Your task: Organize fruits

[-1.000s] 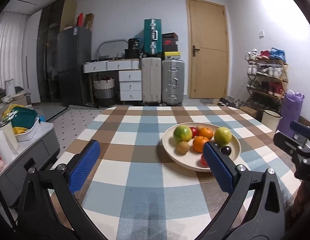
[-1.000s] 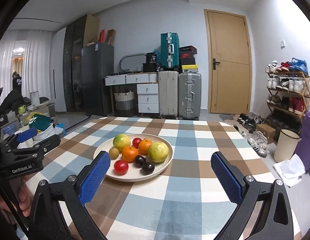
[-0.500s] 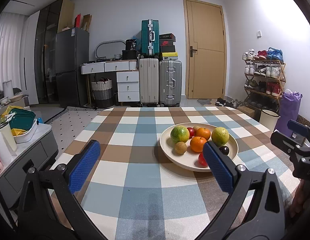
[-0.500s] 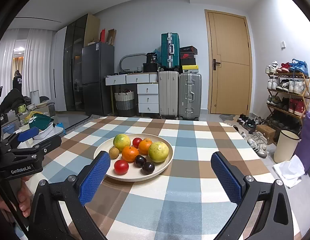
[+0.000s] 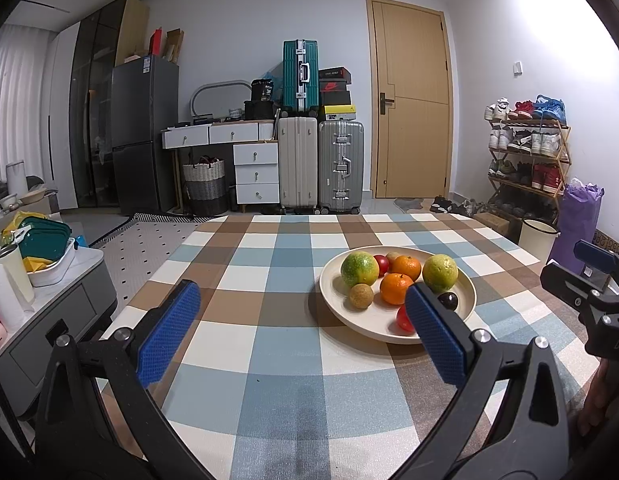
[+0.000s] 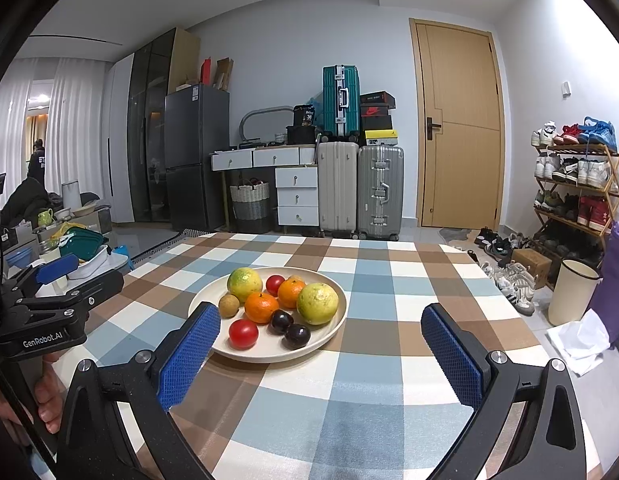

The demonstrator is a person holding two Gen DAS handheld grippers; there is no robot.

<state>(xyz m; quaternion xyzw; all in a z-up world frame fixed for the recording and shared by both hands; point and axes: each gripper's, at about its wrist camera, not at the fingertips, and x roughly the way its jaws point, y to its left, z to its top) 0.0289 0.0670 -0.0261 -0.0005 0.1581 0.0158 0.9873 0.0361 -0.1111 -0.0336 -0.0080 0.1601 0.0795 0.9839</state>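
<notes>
Fruits [image 6: 283,306] on plate [image 6: 333,330] lie ahead of both wide-open, empty claws, left [image 5: 303,330] and right [image 6: 319,354].

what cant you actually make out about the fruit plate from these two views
- Left wrist view: the left gripper's blue pad covers part of the red tomato and the plate's near rim; only one dark plum shows.
- Right wrist view: the small brownish fruit behind the orange is mostly hidden, kind unclear.
- Right wrist view: the right gripper's pad overlaps the plate's left rim.
</notes>
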